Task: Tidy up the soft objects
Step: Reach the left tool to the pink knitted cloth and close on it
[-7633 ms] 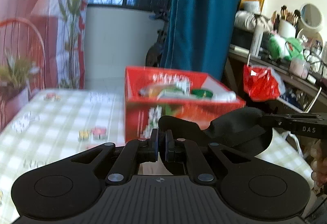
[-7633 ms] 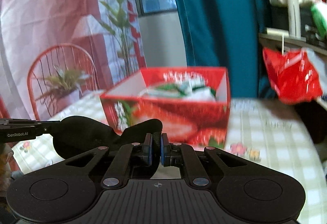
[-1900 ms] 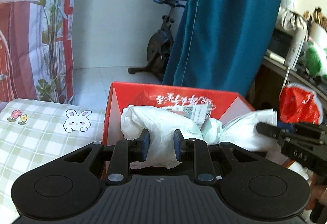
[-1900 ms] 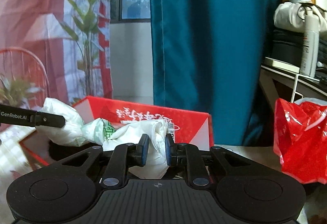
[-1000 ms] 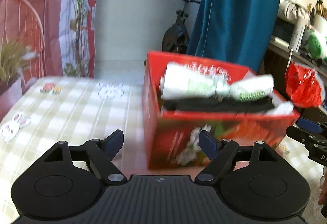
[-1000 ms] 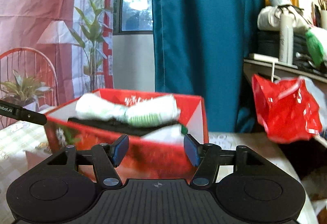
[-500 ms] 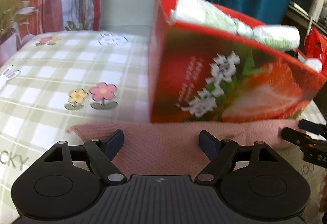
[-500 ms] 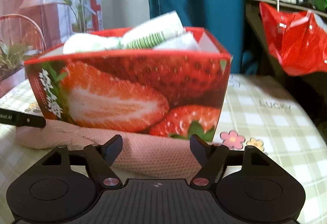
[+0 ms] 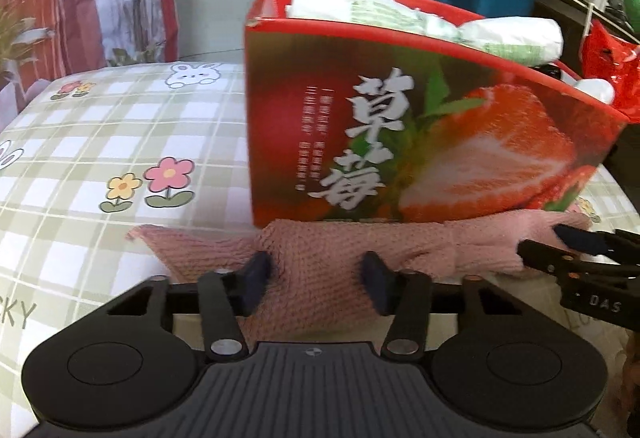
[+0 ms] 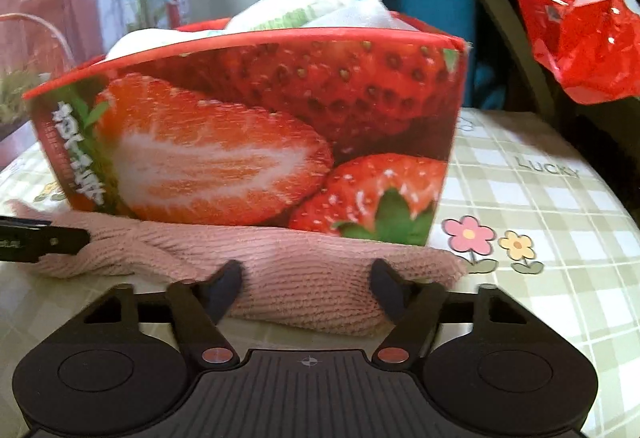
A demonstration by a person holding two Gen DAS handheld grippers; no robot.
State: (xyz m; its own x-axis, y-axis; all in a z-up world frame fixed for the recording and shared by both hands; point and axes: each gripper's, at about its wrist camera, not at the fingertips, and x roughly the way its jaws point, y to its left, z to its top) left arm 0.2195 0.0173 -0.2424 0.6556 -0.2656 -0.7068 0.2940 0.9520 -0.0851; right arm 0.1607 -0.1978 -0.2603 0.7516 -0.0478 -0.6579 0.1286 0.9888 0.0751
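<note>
Pink knitted cloth lies flat on the checked tablecloth, pressed against the foot of the strawberry box, directly ahead of both tools. The left gripper is closing, and the cloth sits between its fingers, bunched up a little, but the pads do not seem to press it firmly yet. The right gripper is closing too, near the other end of the same cloth; the knit fills the gap between its fingers, and I judge this also as not yet a real grip.

The main risk, I think, is a shallow pinch. If the jaws catch only the top fold of this loose knit, the cloth may slip out or stretch when it is lifted. A second risk is uneven timing: if one side holds and the other does not, the cloth will hang from one end and drag over the table.

The box stands just beyond the fingertips and touches the cloth, perhaps resting on its far edge; I cannot tell for sure. If so, a pull could tip or slide the box. It is already full, with white bags rising above its rim, so they may fall out, and little room is left for the cloth.
</note>
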